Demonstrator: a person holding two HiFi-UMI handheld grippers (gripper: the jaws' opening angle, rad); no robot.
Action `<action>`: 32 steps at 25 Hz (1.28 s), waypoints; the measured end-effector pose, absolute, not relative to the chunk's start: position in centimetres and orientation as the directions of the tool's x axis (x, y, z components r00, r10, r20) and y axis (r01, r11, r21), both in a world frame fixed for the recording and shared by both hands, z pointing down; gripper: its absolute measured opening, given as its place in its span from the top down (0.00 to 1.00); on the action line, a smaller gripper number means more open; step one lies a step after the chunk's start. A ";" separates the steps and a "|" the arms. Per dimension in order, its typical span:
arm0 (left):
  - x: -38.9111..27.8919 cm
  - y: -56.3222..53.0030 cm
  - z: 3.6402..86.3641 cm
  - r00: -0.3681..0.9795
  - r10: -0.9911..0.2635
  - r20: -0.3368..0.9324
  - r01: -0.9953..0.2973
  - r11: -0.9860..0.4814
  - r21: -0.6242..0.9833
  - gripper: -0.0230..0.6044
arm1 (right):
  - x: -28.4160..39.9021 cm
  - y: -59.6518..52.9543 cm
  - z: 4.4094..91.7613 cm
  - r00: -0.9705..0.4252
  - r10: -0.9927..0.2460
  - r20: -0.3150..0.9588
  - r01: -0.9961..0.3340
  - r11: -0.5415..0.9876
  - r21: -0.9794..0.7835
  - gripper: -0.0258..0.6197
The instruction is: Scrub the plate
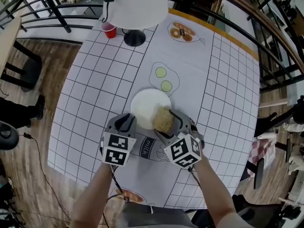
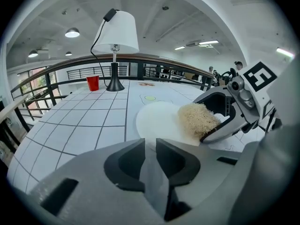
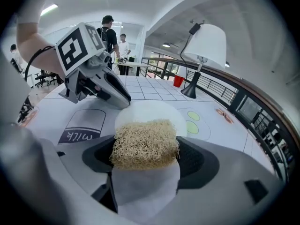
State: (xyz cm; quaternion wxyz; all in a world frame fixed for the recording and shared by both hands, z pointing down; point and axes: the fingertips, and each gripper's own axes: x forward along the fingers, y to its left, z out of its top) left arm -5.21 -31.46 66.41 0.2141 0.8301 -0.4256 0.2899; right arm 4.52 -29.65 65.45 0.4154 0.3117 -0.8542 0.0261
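A white round plate (image 1: 146, 104) lies on the gridded table cover, also seen in the left gripper view (image 2: 157, 118) and the right gripper view (image 3: 150, 110). My left gripper (image 1: 127, 121) (image 2: 150, 146) is at the plate's near left edge, jaws closed on its rim. My right gripper (image 1: 167, 121) (image 3: 145, 150) is shut on a tan fibrous scrubber (image 1: 162, 118) (image 3: 145, 143) with a white backing. The scrubber (image 2: 197, 120) rests on the plate's near right part.
A white-shaded lamp (image 1: 135, 8) and a red cup (image 1: 109, 30) stand at the table's far side. Printed fried eggs (image 1: 164, 78) lie beyond the plate and a printed milk carton (image 1: 149, 148) lies near me. Railings ring the table. People (image 3: 112, 36) stand far off.
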 end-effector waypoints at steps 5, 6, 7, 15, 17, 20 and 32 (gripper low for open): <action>-5.3 -31.5 66.2 0.474 -0.594 0.650 -0.832 -0.544 0.109 0.83 | 7.4 -29.8 65.7 -0.426 -0.527 0.735 -0.604 0.771 0.203 0.38; -5.3 -31.5 66.2 0.475 -0.596 0.647 -0.832 -0.544 0.109 0.83 | 7.6 -29.8 65.5 -0.430 -0.529 0.732 -0.613 0.766 0.194 0.38; -5.2 -31.5 66.2 0.478 -0.596 0.645 -0.831 -0.544 0.114 0.84 | 7.7 -29.8 65.2 -0.433 -0.531 0.729 -0.621 0.761 0.186 0.38; -6.0 -30.7 63.9 0.494 -0.603 0.626 -0.831 -0.539 0.137 0.85 | 9.8 -29.8 62.7 -0.424 -0.595 0.682 -0.727 0.673 0.135 0.38; -6.0 -30.2 62.5 0.497 -0.609 0.619 -0.829 -0.543 0.131 0.85 | 10.3 -29.4 62.0 -0.409 -0.606 0.682 -0.735 0.662 0.147 0.38; -6.2 -29.6 59.6 0.497 -0.628 0.599 -0.831 -0.543 0.121 0.85 | 10.4 -28.9 59.8 -0.398 -0.626 0.671 -0.750 0.643 0.155 0.38; -8.3 -26.8 45.0 0.487 -0.751 0.446 -0.855 -0.515 0.067 0.91 | 8.5 -27.1 46.0 -0.426 -0.746 0.512 -0.758 0.603 0.247 0.38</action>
